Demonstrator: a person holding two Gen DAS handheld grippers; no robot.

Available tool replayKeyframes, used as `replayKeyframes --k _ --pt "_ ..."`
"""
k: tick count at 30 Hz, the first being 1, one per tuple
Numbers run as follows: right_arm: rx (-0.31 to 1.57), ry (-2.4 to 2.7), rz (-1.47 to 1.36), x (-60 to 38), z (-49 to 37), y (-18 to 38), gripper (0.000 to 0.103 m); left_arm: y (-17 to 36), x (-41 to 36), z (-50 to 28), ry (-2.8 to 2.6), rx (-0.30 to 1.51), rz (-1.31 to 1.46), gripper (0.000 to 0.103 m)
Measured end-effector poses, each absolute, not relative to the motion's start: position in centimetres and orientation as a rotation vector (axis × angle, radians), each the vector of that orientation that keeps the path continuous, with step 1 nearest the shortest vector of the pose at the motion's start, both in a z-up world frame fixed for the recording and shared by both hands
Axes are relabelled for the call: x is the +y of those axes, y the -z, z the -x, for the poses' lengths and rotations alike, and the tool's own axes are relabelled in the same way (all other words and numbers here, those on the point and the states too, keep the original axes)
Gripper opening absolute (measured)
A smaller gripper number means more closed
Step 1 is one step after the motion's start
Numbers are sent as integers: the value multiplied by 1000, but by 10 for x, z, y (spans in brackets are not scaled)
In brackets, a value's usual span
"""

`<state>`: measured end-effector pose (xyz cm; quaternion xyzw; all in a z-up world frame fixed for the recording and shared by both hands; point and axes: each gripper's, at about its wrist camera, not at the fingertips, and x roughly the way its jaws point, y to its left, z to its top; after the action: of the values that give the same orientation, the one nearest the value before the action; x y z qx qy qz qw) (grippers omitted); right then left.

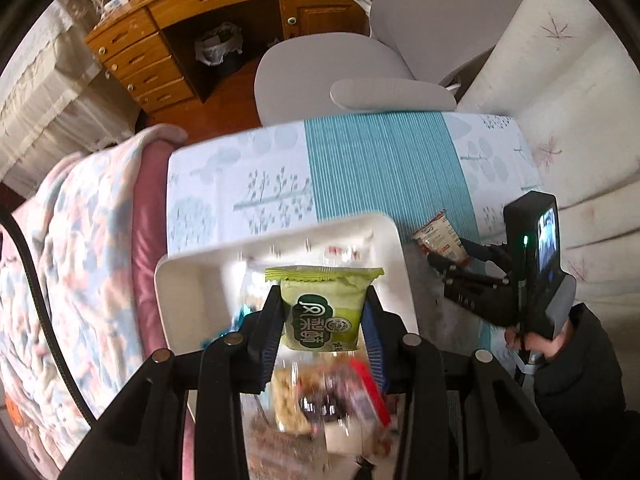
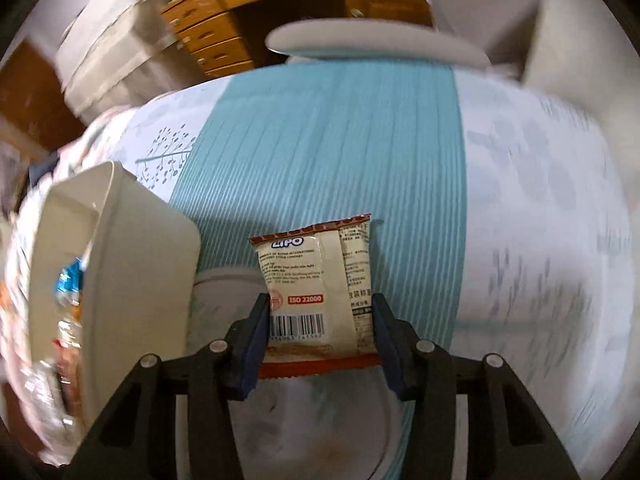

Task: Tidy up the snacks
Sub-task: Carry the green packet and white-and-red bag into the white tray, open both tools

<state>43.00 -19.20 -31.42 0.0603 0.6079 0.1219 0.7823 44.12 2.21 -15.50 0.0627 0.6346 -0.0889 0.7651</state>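
My left gripper (image 1: 324,320) pinches a green snack packet (image 1: 320,312) by its sides, held above the white bin (image 1: 188,292), which sits at the near left edge of the bed (image 1: 380,168). Blurred wrapped snacks (image 1: 332,396) lie in the bin. My right gripper (image 2: 320,320) clamps a cream and red biscuit packet (image 2: 320,284), raised over the bed's teal stripe, just right of the bin.

Soft, even daylight fills both views. Fisheye bending curves the wooden desk (image 1: 208,12) and leaves black corners. The right wrist view is smeared by motion blur toward its edges; the white bin (image 1: 280,240) contents blur in the left view.
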Motion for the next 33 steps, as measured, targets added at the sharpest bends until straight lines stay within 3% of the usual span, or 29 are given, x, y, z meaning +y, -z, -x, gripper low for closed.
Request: replayKeyframes --k 14,33 --pt "1429 -138 -456 -197 -325 278 49 134 68 -341 194 1400 -109 36" --pt "1329 -190 -609 -128 -229 222 49 156 110 -278 281 1380 -133 36"
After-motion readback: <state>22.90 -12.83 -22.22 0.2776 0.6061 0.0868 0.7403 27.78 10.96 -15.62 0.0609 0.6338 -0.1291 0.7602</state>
